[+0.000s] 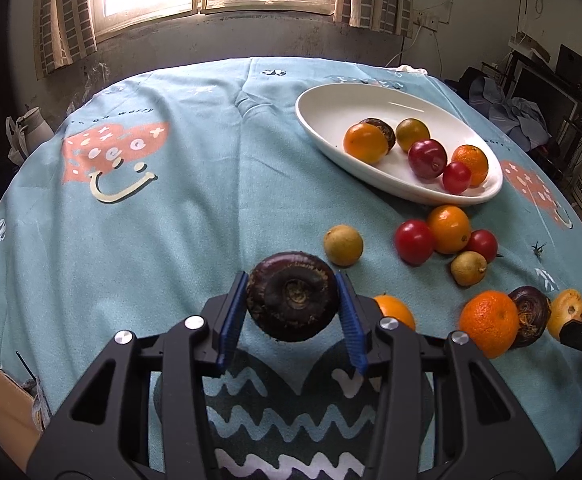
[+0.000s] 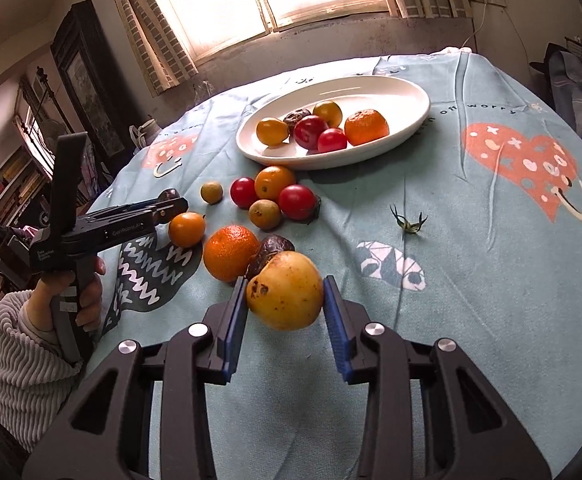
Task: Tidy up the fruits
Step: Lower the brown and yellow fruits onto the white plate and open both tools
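The left claw [image 1: 293, 300] grips a dark purple water chestnut [image 1: 292, 295] between its 2 blue pads [image 1: 233, 312], lifted above the desk [image 1: 171, 216], which wears a pale blue cloth printed with hearts. The right claw [image 2: 285, 298] holds a yellow spotted fruit [image 2: 285, 290] tight between its own pads, with the fruit's brown blemish turned to 9 o'clock.

In the left wrist view, a white oval dish [image 1: 331, 100] sits at 1 o'clock from the chestnut, well apart. It carries 6 fruits at its near end: 2 orange ones, a greenish one, a dark one and 2 red ones, all bunched together. Just beside the dish's near rim, at 5 o'clock from it, lies a cluster on the cloth: an orange [image 1: 449, 229] touching a red tomato [image 1: 414, 241] on one side and a second tomato [image 1: 483, 244] on the other, with a tan round fruit [image 1: 468, 268] below them. Another tan fruit [image 1: 343, 245] lies alone at 1 o'clock from the chestnut, near it.

At 3 o'clock from the left claw, a big tangerine [image 1: 489, 322] rests against a second chestnut [image 1: 529, 316]. A small orange fruit [image 1: 395, 310] peeks out behind the left claw's right pad.

In the right wrist view, a loose green stem [image 2: 409, 220] lies alone on the cloth at 2 o'clock from the yellow fruit.
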Available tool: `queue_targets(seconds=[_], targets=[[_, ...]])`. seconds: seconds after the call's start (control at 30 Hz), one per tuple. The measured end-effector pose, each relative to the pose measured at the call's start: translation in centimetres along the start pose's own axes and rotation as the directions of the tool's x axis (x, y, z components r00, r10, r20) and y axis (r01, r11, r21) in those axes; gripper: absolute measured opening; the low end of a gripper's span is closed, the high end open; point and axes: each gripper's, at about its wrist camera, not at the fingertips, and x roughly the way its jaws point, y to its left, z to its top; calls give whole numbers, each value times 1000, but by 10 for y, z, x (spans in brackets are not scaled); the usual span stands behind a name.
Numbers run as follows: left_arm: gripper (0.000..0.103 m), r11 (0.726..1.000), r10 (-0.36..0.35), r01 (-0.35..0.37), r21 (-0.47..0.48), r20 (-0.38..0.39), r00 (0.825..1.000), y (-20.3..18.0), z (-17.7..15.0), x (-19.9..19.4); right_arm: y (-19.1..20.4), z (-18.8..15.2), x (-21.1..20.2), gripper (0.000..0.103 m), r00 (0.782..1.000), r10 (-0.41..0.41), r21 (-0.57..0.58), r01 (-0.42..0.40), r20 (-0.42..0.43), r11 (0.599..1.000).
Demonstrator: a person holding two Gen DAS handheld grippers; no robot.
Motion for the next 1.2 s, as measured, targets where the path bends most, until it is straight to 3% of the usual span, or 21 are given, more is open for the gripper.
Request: queue_targets(seconds=[0.1,0.23,0.33,0.5,0.83,0.93,0.97,1.0,1.13,1.2], targets=[[44,999,-34,33,18,37,999,-10,2,-13,-1,3,-9,38,999,-3,2,3,52,1000],[44,991,-130,131,-16,51,990,-17,24,-23,-7,29,-23,38,993,9,46,-15,114,999],[44,997,-73,69,44,84,994,-37,53,-24,-7,70,-38,38,984,-21,41,14,176,999],[44,996,-64,58,70,88,994,-63,94,1,-12,130,-31,38,965,-66,43,57,254,997],[45,994,-80,81,72,-25,997,-78,95,77,-54,162,81,38,983,-143,107,130,116,986],[60,996,-53,53,72,-14,999,-76,95,83,-58,163,103,44,985,-153,82,147,77,986],[63,996,-54,55,69,-10,998,-75,95,83,-58,162,107,60,987,-148,74,143,65,987],[63,996,-67,68,62,-12,998,-74,96,83,-58,162,108,65,985,-157,74,151,74,986],[67,996,-60,61,65,-5,998,-73,95,78,-56,162,94,65,979,-168,73,160,114,984],[72,996,-50,49,70,14,999,-70,95,67,-48,164,66,65,970,-159,92,144,186,985]])
